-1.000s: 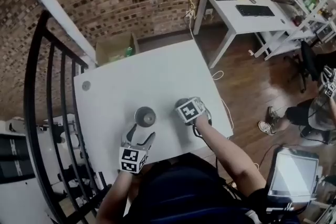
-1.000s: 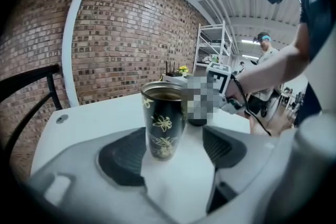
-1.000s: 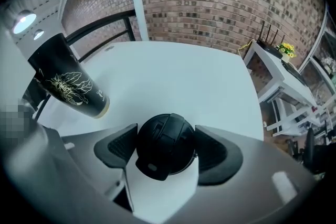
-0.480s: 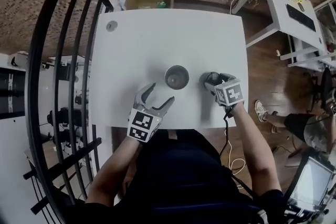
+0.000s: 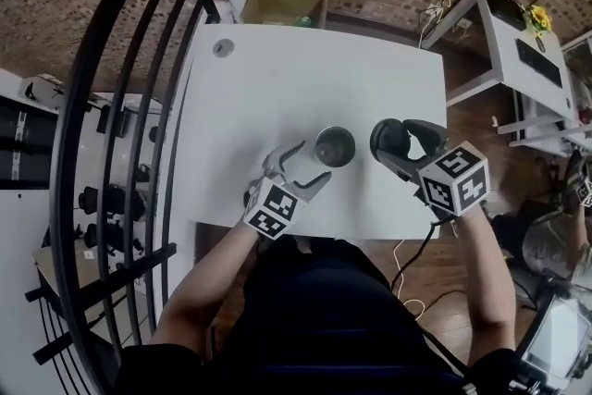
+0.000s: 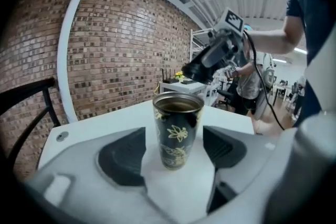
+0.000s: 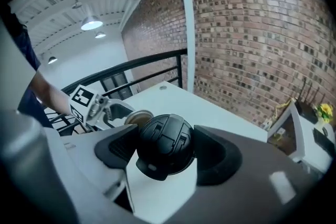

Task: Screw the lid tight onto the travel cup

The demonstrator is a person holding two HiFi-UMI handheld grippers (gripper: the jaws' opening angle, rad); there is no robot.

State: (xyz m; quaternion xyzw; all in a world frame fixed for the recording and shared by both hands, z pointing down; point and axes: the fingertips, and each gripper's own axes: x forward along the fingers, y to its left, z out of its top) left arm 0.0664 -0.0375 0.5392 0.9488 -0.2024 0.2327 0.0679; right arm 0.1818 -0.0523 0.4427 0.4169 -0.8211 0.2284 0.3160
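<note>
White surface [image 5: 277, 79]: carries the task's item near its front edge, with the person standing at that edge and both forearms reaching over it.

Travel cup [image 5: 334, 146]: stands upright on the surface, mouth open, no lid on it. It has a dark wall with a gold flower print and a bare metal rim. Judged stiff and of moderate weight. The wall looks smooth and probably slippery, and the tall, narrow form could tip under a sideways push. The best hold is across the mid-body, low enough to resist the twist of screwing.

Left tongs [image 5: 311, 164]: spread, one jaw on either side of the cup, with a gap showing on both sides, so nothing is gripped. The left forearm comes in low from the front edge, with the tongs angled slightly down at the cup.

Lid [image 7: 165, 145]: a black dome with moulded segments. Judged hard, light plastic and not fragile (the rounded top offers little purchase, so the sides are the place to hold it). It must seat level or the thread may cross.

Right tongs [image 5: 403, 146]: pinching the lid across its sides and holding it clear of the surface, just right of the cup. The right hand is raised, with the tongs tilted downward.
</note>
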